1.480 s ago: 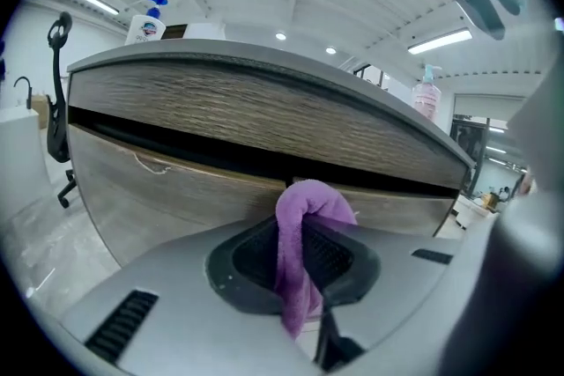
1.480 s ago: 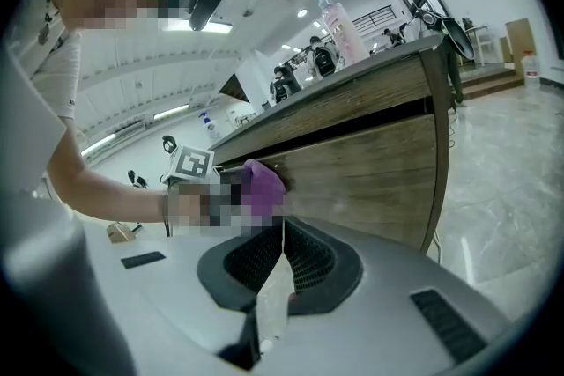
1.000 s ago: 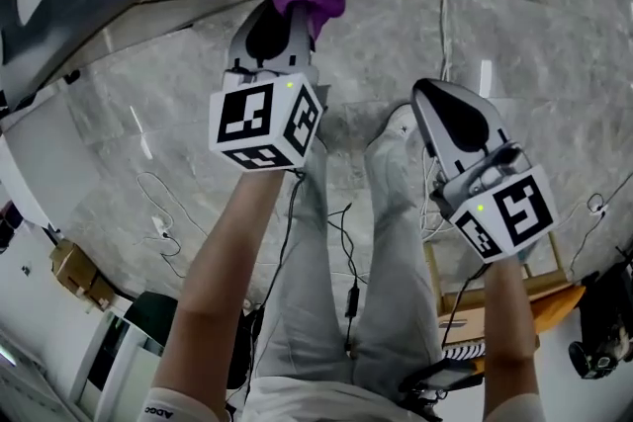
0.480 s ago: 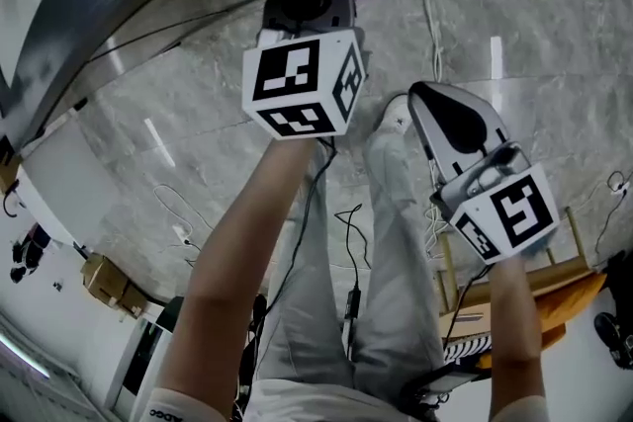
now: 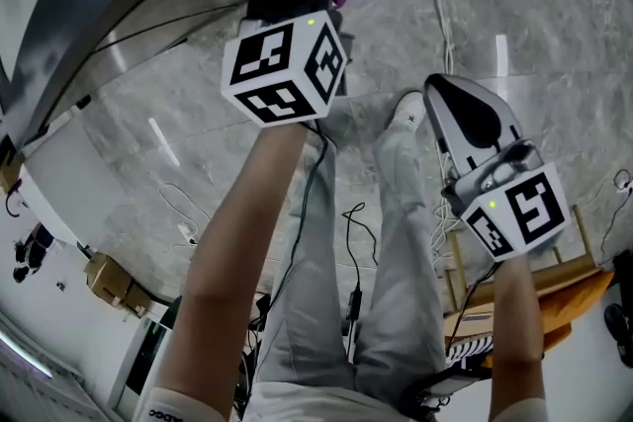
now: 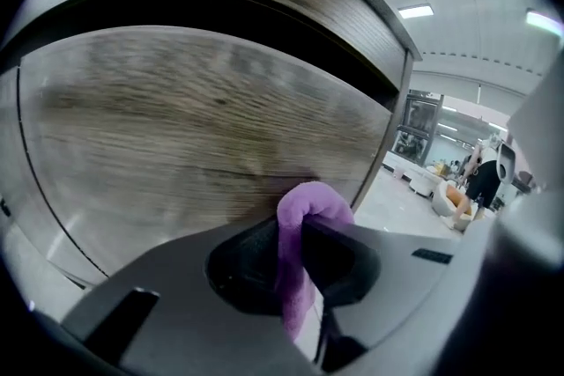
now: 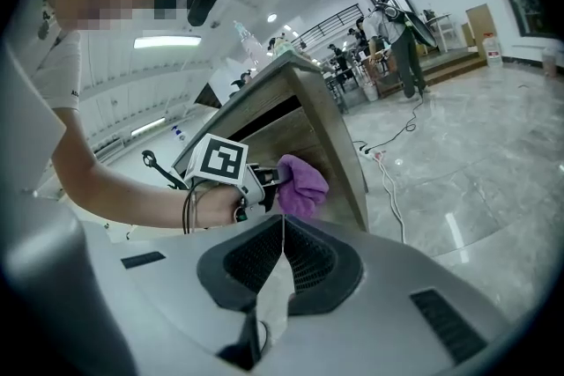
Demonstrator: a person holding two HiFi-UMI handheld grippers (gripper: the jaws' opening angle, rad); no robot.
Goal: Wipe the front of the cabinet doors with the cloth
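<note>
Purple cloth (image 6: 314, 205), clamped in left gripper (image 6: 298, 235), rests against cabinet door (image 6: 176, 128).

purple cloth (image 6: 310, 205), bunched into a fold, pinched between left gripper (image 6: 298, 244) jaws, tip against wood-grain cabinet door (image 6: 176, 128) front

The left gripper (image 6: 295, 255) fills the lower frame, its dark fingers (image 6: 245, 264) closed on a purple cloth (image 6: 308, 209) at lower centre. The cloth's folded top stands out towards a wood-grain cabinet door (image 6: 176, 119) that spans the left and centre. A bright room (image 6: 441, 163) shows at the right edge.
</note>
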